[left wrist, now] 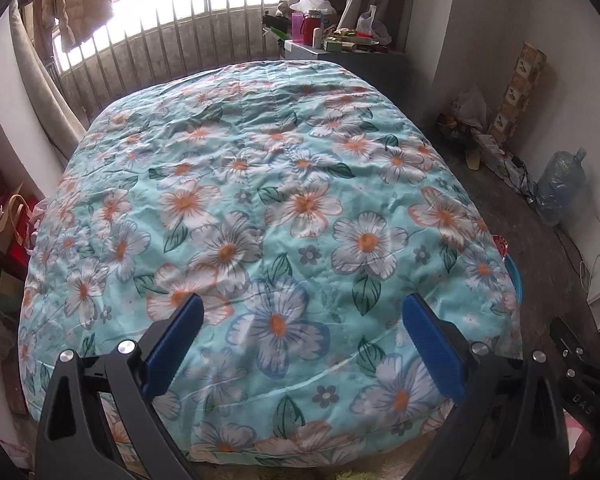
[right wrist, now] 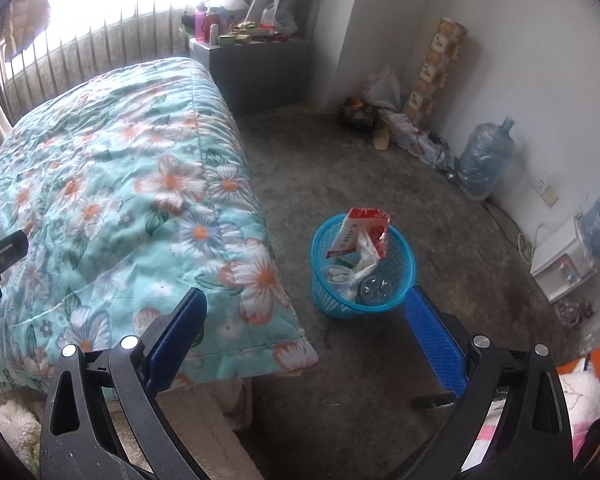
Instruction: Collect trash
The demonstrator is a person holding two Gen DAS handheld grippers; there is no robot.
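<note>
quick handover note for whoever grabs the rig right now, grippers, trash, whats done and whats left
Left gripper: open, empty, above the floral quilt.
Right gripper: open, empty, facing the floor beside the bed.
Blue basket stands on the floor beside the bed and holds a red-and-white carton, a white plastic bag and clear plastic pieces.
Done: those items are binned; no trash shows on the quilt.
Left: check the clutter along the right wall; I can't tell whether it is trash.

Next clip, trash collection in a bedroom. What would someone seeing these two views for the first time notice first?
The floral quilt in turquoise, covering the bed, fills the left wrist view. In the right wrist view a blue basket stands on the concrete floor beside the bed, already holding a red-and-white carton, a plastic bag and clear containers. Both grippers, left and right, have jaws open and hold nothing.
</note>
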